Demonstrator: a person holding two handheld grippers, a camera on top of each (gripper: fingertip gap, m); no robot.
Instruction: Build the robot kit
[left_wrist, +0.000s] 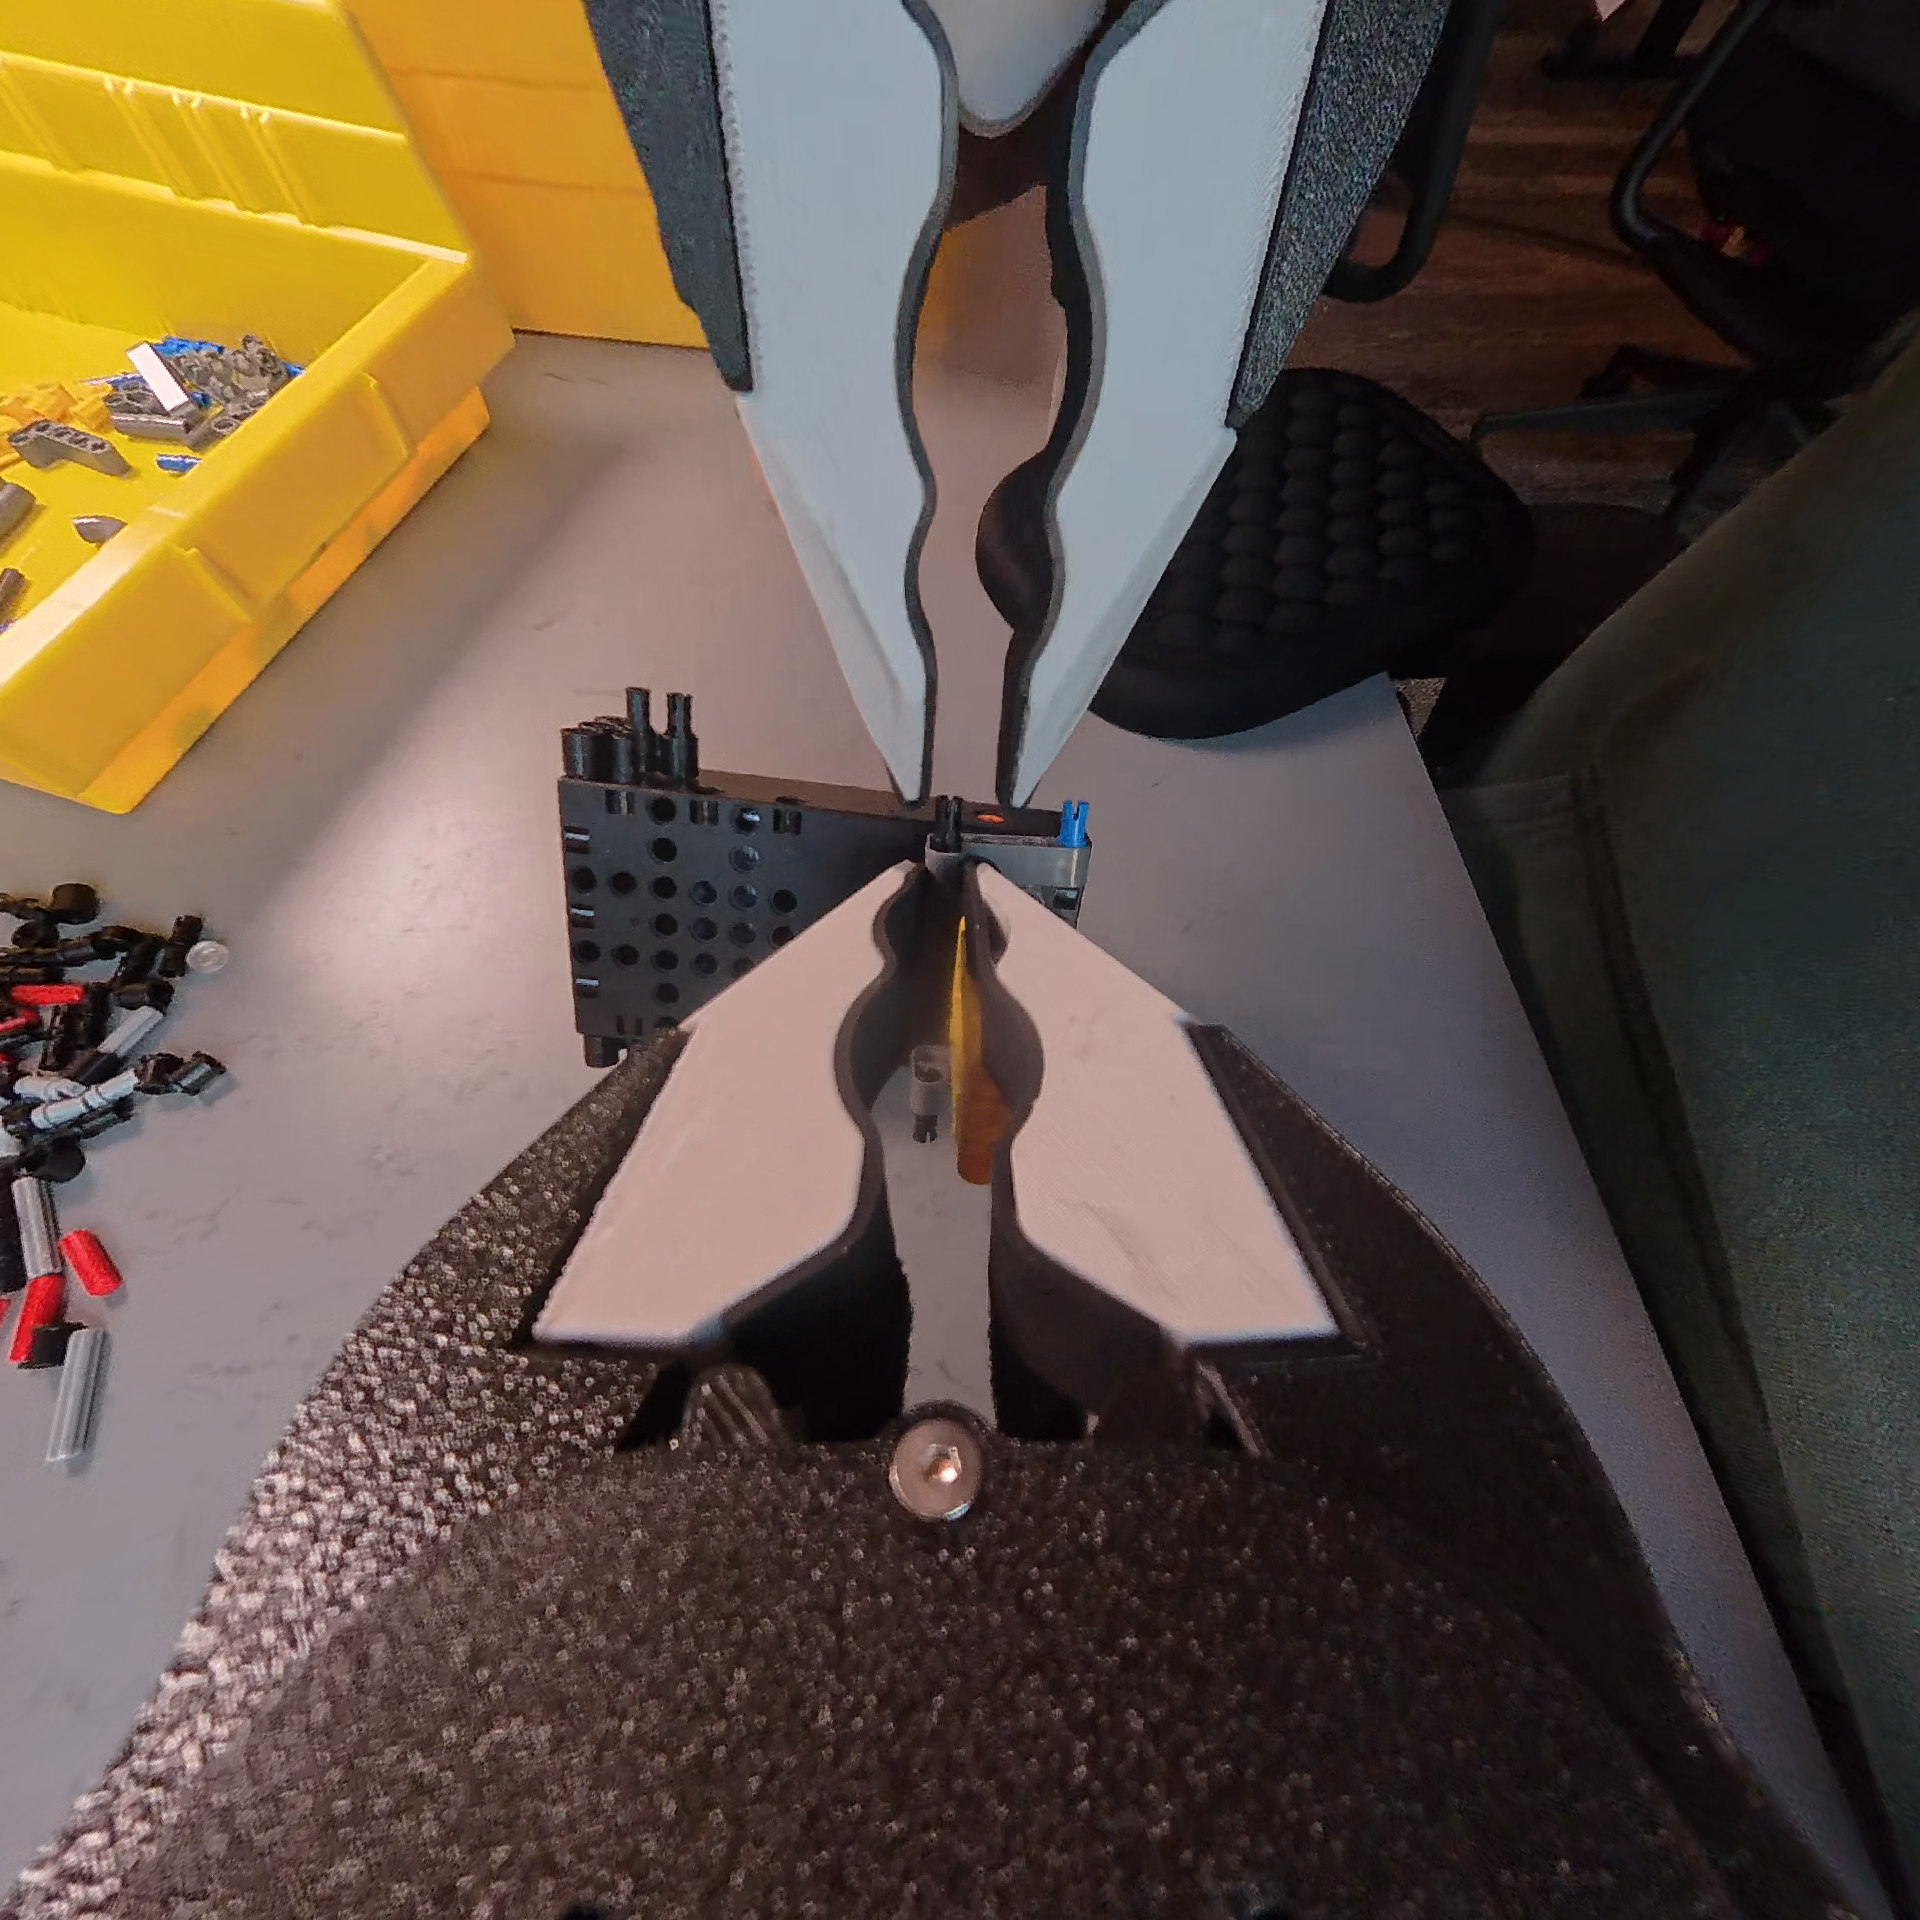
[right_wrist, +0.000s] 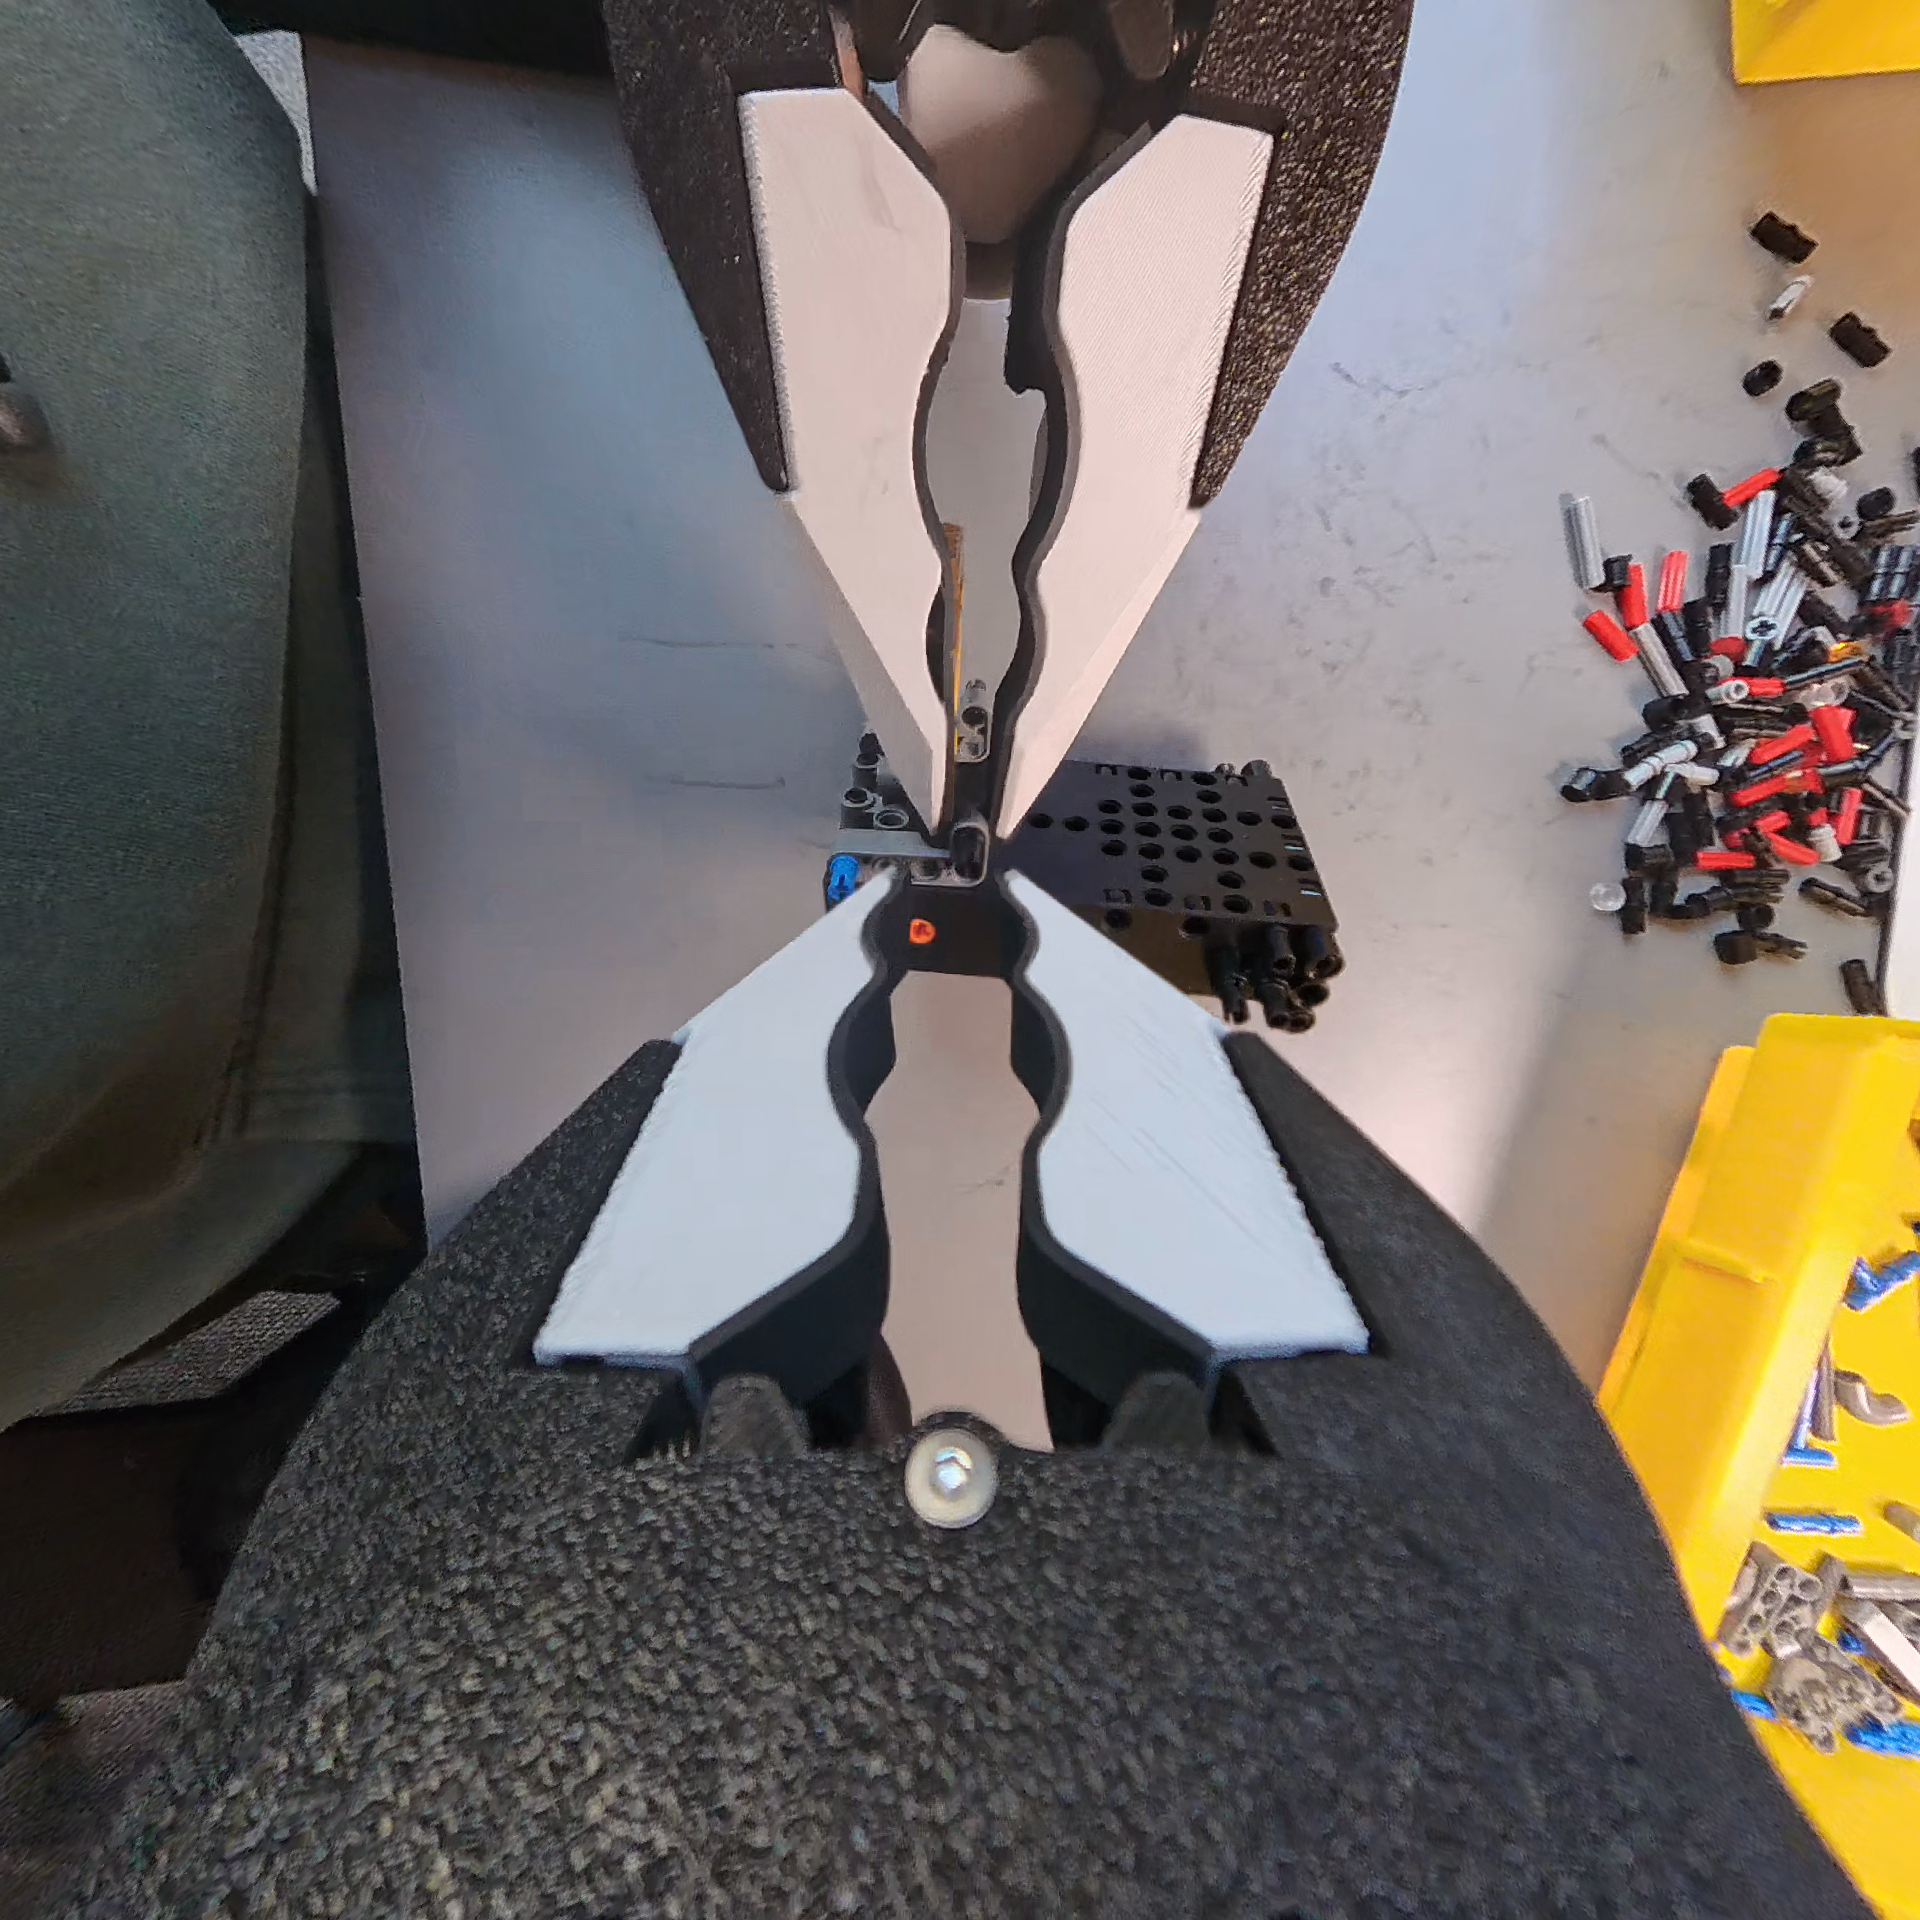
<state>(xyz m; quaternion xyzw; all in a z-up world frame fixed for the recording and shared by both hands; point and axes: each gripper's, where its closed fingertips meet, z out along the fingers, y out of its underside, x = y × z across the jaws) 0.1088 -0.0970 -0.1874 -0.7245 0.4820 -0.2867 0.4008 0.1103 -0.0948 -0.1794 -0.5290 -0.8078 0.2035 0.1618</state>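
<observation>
A black perforated plate (left_wrist: 675, 904) stands on edge on the grey table (left_wrist: 416, 675); it also shows in the right wrist view (right_wrist: 1174, 852). A grey beam (left_wrist: 1060, 860) with a blue pin (left_wrist: 1075, 816) sits at its corner. My left gripper (left_wrist: 943, 868) is shut on a slim grey piece (left_wrist: 928, 1086) that runs lengthwise between its fingers to that corner, with a yellow-orange strip (left_wrist: 971, 1039) beside it. My right gripper (right_wrist: 948, 885) faces it tip to tip and is shut on the plate's black edge block, which has an orange dot (right_wrist: 922, 930).
A yellow bin (left_wrist: 208, 499) of grey and blue parts stands at the far left of the left wrist view. A pile of loose black, red and grey pins (right_wrist: 1756, 717) lies beside the plate. A black chair seat (left_wrist: 1330, 561) is past the table edge (left_wrist: 1455, 883). Left and right tips are no more than a few centimetres apart.
</observation>
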